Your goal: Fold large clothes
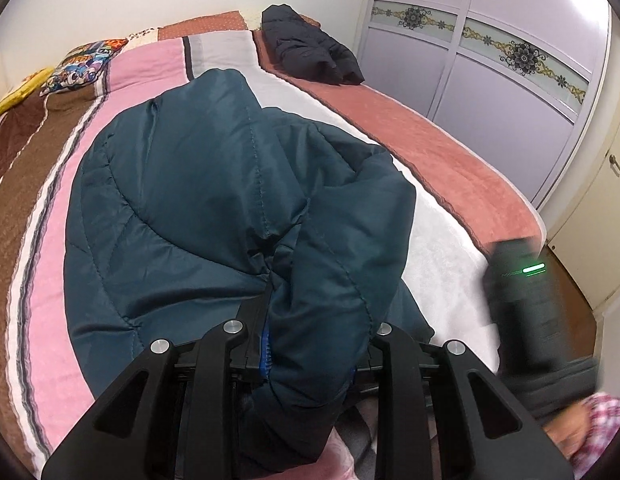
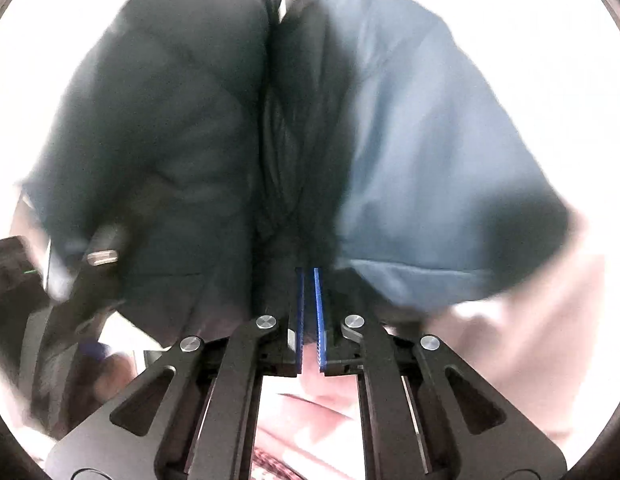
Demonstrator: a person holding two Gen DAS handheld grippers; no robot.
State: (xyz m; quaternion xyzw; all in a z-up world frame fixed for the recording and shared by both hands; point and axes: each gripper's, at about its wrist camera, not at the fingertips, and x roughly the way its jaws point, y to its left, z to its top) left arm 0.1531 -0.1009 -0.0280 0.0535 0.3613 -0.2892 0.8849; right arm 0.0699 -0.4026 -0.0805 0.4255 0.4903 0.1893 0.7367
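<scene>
A dark teal quilted jacket (image 1: 182, 208) lies bunched on the bed in the left wrist view. One fold drapes over my left gripper (image 1: 306, 300), which is shut on that fabric. Only one blue pad (image 1: 266, 346) shows beside the cloth. The black body of the right-hand tool (image 1: 522, 292), blurred and showing a green light, hangs over the bed's right side. In the right wrist view, also blurred, the jacket (image 2: 410, 140) fills the frame. My right gripper (image 2: 309, 272) stands at its lower edge, blue pads a thin slit apart with no cloth pinched.
The bed carries a pink, brown and white striped blanket (image 1: 50, 240). A black jacket (image 1: 310, 48) lies at its far end and patterned pillows (image 1: 82, 66) at the far left. Lilac wardrobe doors (image 1: 490, 80) stand close on the right. A plaid sleeve (image 1: 602, 420) shows bottom right.
</scene>
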